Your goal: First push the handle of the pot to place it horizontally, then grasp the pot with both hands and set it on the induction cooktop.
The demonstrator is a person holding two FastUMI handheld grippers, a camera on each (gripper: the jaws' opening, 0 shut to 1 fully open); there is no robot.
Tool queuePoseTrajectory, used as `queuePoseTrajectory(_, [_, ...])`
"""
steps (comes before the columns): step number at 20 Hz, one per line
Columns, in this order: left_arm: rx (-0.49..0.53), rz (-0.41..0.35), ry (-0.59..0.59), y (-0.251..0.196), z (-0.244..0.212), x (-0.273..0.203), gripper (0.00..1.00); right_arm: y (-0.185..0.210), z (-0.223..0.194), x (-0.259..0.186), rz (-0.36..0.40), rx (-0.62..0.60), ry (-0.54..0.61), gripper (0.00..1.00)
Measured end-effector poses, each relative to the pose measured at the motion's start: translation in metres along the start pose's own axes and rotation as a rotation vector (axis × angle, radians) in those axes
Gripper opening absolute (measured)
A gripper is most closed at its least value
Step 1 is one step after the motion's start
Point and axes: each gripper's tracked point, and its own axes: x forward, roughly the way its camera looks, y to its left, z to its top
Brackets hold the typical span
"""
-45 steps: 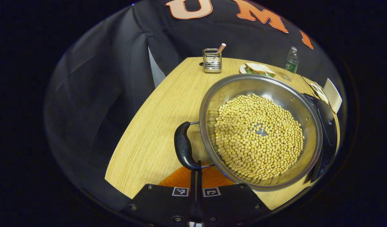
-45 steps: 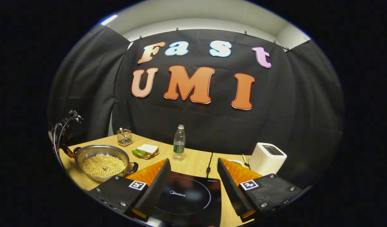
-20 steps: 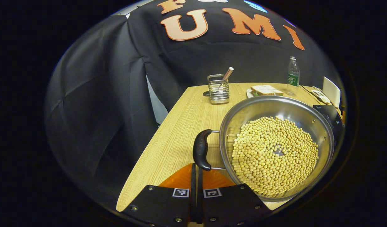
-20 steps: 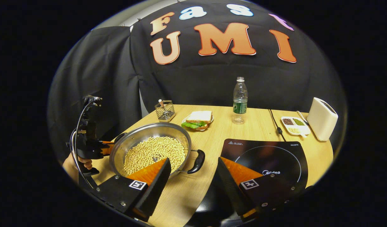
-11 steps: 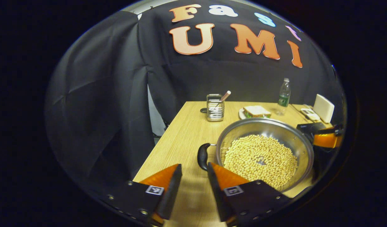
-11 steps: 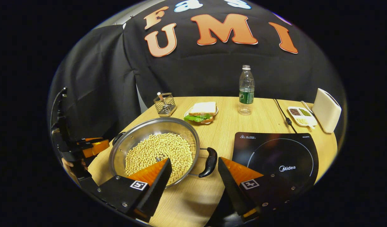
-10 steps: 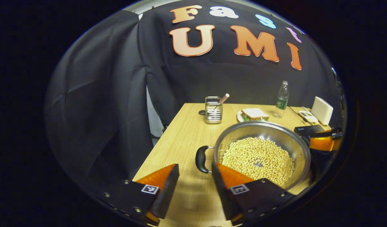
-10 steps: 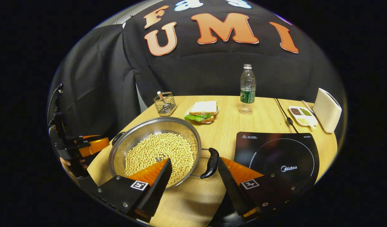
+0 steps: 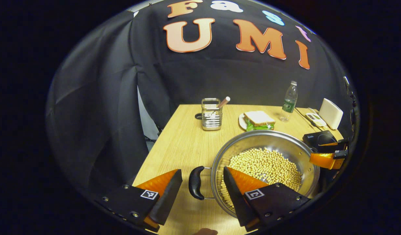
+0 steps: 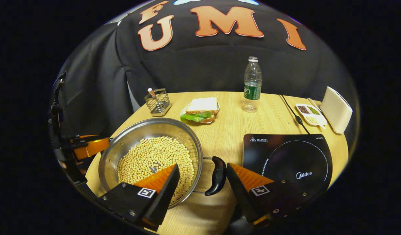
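A steel pot (image 9: pixel 262 140) full of yellow beans (image 9: pixel 265 164) sits on the wooden table (image 9: pixel 187 140). Its black left handle (image 9: pixel 196 178) lies between the fingers of my open left gripper (image 9: pixel 200 192), with gaps on both sides. In the right gripper view the pot (image 10: pixel 148 129) is at lower left, and its black right handle (image 10: pixel 216 176) lies between the fingers of my open right gripper (image 10: pixel 202 189), close to the right finger. The black induction cooktop (image 10: pixel 288 160) lies just right of the pot. The other gripper shows beyond the pot in each view: the right gripper (image 9: pixel 327 156) and the left gripper (image 10: pixel 86 147).
Along the back of the table stand a wire utensil holder (image 10: pixel 158 102), a sandwich on a plate (image 10: pixel 202 109), a water bottle (image 10: pixel 252 86), a small dish of seasonings (image 10: pixel 309 114) and a white toaster (image 10: pixel 335 109). A black cable (image 10: pixel 290 111) runs to the cooktop.
My left gripper, shut one second ago, has opened and now straddles the pot's left handle. My right gripper has come closer, so the right handle now lies between its fingers.
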Motion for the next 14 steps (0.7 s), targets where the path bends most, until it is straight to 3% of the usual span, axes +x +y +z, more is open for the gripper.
queuePoseTrajectory(7, [-0.021,-0.012,0.063,0.003,-0.023,0.030,0.82,-0.006,-0.012,0.031,-0.046,-0.002,0.070,0.88])
queuePoseTrajectory(14, [0.001,-0.011,0.060,0.002,-0.025,0.041,0.81,-0.008,-0.026,0.044,-0.062,-0.023,0.105,0.79])
